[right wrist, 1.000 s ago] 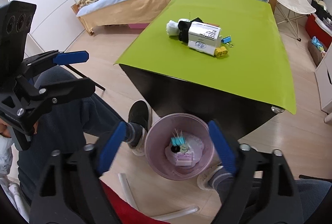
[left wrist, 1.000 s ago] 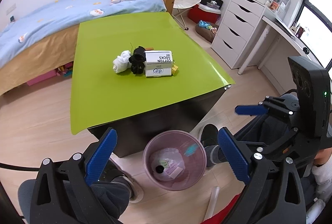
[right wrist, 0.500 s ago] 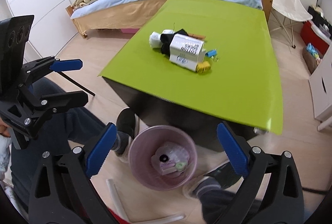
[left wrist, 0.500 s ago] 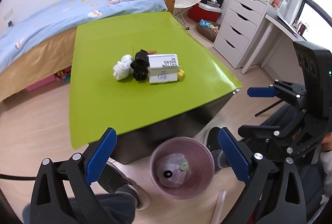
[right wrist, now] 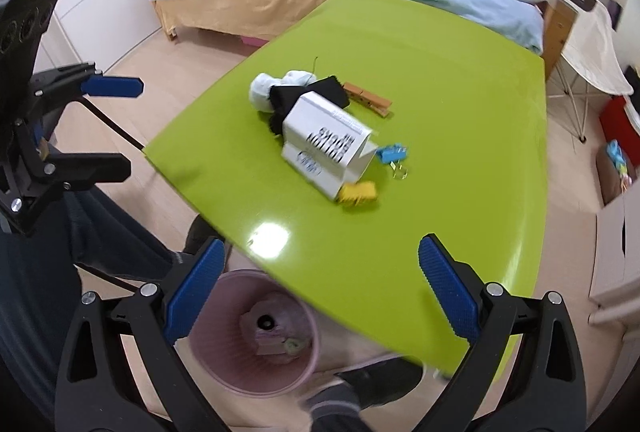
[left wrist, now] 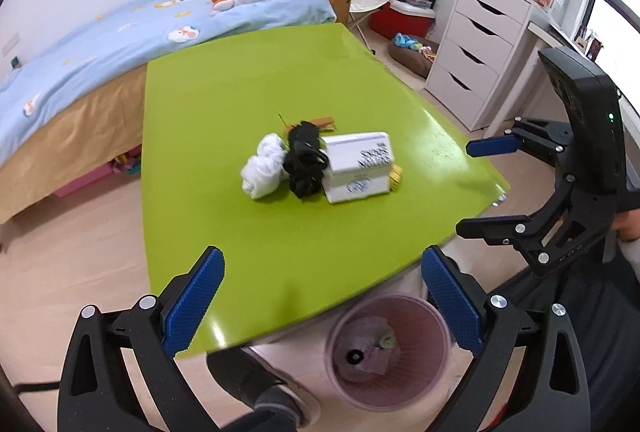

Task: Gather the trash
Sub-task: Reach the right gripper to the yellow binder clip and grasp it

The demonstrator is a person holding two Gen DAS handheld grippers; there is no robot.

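Both claws spread, empty; pink bin (trash inside) below green table.

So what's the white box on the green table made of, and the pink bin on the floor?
The white box looks like thin matte cardboard: it has folded edges, an open flap, and printing that reads "COTTON SOCKS". The pink bin looks like slightly see-through plastic, with fine ribs running down its wall. The green table top is smooth and glossy, since it reflects light; its material isn't clear.

Pink bin upright on floor, litter inside, beside table
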